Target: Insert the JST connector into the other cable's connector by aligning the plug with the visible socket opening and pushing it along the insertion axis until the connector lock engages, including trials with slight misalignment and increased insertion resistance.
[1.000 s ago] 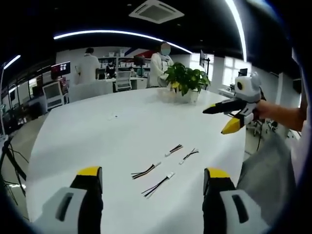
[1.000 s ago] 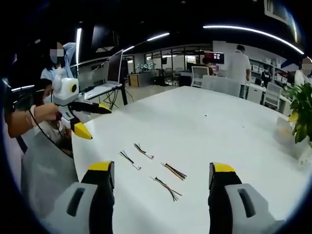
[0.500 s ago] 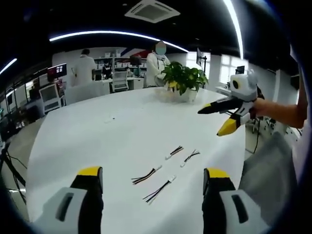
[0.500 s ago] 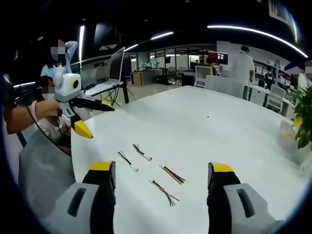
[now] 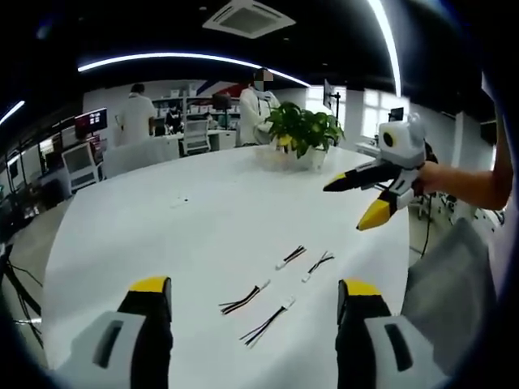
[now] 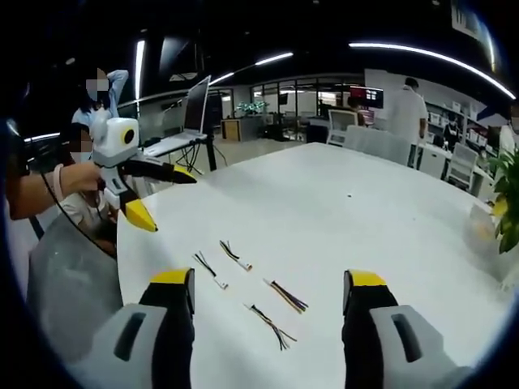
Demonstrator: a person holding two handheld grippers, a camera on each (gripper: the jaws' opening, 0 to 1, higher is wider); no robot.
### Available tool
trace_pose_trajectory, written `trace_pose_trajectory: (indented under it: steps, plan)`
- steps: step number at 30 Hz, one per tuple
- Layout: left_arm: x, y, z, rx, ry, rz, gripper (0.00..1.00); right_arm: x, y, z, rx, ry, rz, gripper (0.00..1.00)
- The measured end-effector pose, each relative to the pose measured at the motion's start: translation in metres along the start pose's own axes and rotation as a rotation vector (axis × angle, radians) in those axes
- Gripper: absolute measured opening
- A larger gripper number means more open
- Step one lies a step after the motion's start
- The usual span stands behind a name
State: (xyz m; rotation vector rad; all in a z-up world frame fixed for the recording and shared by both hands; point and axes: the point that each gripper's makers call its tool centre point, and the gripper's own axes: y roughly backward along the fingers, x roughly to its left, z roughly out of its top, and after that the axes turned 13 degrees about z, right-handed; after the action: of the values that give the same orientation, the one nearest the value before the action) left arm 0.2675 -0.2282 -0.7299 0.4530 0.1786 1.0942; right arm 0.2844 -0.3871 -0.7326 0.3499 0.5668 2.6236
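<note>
Several short JST cables lie on the white table (image 5: 203, 227). In the left gripper view, two wire leads with white connectors (image 5: 243, 298) (image 5: 266, 321) lie nearest, and two shorter ones (image 5: 289, 254) (image 5: 316, 264) lie just beyond. My left gripper (image 5: 251, 304) is open above the table edge with nothing between its jaws. The right gripper (image 5: 362, 200) hangs open in the air at the right, held by a hand. In the right gripper view, the cables (image 6: 284, 296) (image 6: 269, 324) (image 6: 235, 254) (image 6: 208, 270) lie ahead of my open right gripper (image 6: 268, 296); the left gripper (image 6: 162, 194) hovers open at the left.
A potted plant (image 5: 304, 134) stands at the table's far side, and its leaves (image 6: 507, 203) show at the right edge in the right gripper view. A monitor (image 6: 191, 109) stands beyond the table. People stand among desks and chairs in the background. Grey cloth (image 5: 446, 284) covers the person's lap by the table edge.
Both views shifted slightly with the hands. The right gripper drifted a little left and down in the left gripper view. The cables have not moved on the table.
</note>
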Motion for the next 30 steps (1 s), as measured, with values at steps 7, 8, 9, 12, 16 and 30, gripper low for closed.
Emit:
trace_pose_trajectory:
  steps: [7,8,9,12,16,30]
  plan:
    - [0.0,-0.006,-0.002,0.008,-0.006,-0.009,0.8,-0.001,-0.008,-0.002,0.007,-0.001,0.014,0.7]
    - [0.001,-0.007,-0.003,0.014,-0.008,-0.009,0.8,-0.002,-0.01,-0.002,0.009,-0.002,0.016,0.69]
    - [0.001,-0.008,-0.003,0.016,-0.008,-0.01,0.8,-0.002,-0.01,-0.002,0.009,-0.001,0.018,0.69]
    - [0.0,-0.011,-0.005,0.02,-0.007,-0.017,0.8,-0.003,-0.013,-0.004,0.011,-0.007,0.023,0.69]
    - [-0.001,-0.015,-0.006,0.02,-0.001,-0.026,0.8,-0.004,-0.016,-0.008,0.015,-0.011,0.032,0.68]
    - [-0.002,-0.029,-0.014,0.033,0.005,-0.045,0.78,-0.007,-0.03,-0.014,0.032,-0.009,0.05,0.64]
